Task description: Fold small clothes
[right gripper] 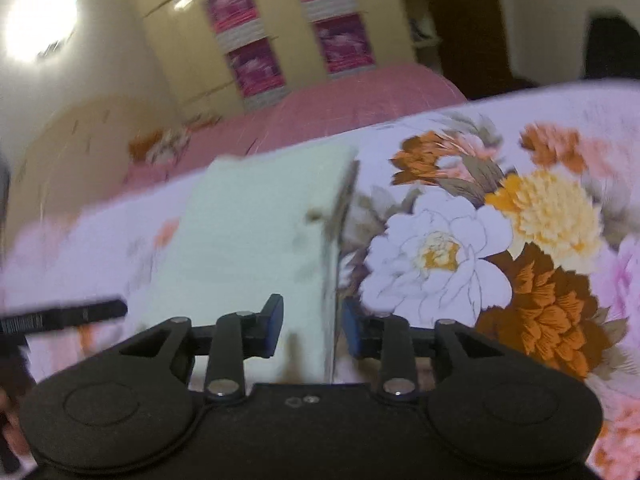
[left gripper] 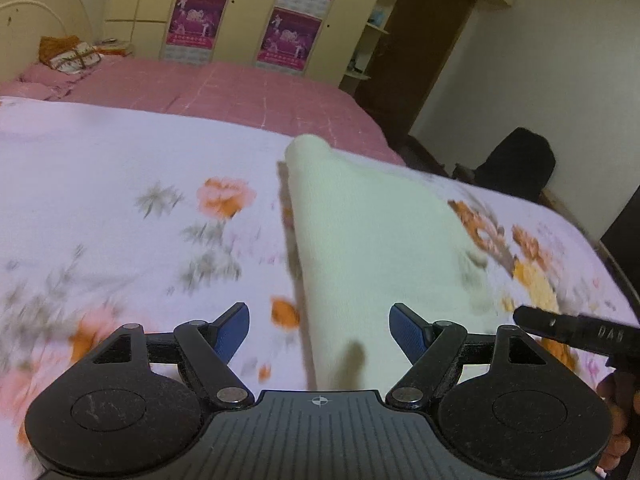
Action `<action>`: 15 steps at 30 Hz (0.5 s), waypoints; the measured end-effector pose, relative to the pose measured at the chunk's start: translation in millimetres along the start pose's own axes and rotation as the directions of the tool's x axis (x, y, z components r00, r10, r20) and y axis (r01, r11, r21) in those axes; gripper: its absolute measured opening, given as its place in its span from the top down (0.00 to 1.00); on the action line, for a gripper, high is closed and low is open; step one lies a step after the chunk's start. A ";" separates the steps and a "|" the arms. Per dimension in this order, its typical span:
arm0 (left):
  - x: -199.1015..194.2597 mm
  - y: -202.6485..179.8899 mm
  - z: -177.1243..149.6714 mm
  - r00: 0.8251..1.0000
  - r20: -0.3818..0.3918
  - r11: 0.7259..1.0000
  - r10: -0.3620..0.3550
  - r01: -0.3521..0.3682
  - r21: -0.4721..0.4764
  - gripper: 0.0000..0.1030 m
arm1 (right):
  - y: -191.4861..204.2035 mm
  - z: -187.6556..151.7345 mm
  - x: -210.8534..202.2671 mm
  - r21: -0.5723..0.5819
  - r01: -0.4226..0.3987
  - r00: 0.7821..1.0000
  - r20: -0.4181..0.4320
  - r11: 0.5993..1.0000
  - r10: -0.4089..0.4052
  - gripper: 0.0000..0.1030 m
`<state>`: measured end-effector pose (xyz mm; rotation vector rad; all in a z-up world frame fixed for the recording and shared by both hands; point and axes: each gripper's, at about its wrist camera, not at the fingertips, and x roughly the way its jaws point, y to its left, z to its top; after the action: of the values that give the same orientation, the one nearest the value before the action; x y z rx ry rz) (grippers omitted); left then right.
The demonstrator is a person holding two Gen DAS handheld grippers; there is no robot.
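Note:
A pale cream folded cloth (left gripper: 372, 232) lies on the floral bedsheet (left gripper: 120, 208). In the left wrist view my left gripper (left gripper: 319, 334) is open, its blue pads wide apart, with the cloth's near end between and ahead of them. In the right wrist view the cloth (right gripper: 248, 240) lies ahead and its near right edge runs between the blue pads of my right gripper (right gripper: 310, 330), which stands partly open around it. The right gripper's finger (left gripper: 576, 330) shows at the left view's right edge. The left gripper's finger (right gripper: 68, 314) shows at the right view's left edge.
A pink quilt (left gripper: 240, 88) covers the far half of the bed, with a bundle of folded fabric (left gripper: 70, 54) at its far left. Cream wardrobes with purple posters (left gripper: 288, 36) stand behind. A dark chair (left gripper: 516, 164) stands past the bed's right edge.

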<state>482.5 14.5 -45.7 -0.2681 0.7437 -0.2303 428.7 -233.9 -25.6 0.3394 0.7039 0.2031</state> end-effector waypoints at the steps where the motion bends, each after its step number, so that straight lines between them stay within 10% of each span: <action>1: 8.4 3.0 5.6 1.000 -0.007 1.000 -0.014 0.014 -0.017 0.26 | -6.1 7.0 4.3 0.045 -0.023 1.000 0.006 0.999 0.022 0.66; 4: 34.6 16.6 18.3 0.996 -0.043 0.990 -0.083 0.077 -0.121 0.26 | -20.8 26.2 23.4 0.149 -0.082 0.997 0.017 0.985 0.081 0.29; 15: 98.3 29.3 32.7 0.975 -0.081 0.947 -0.207 0.178 -0.269 0.26 | -42.6 47.4 102.6 0.213 -0.191 0.969 -0.113 0.958 0.218 0.36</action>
<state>578.6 17.9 -94.2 -0.5838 0.8565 -0.3354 539.6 -254.3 -69.0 0.5972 0.8259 0.3560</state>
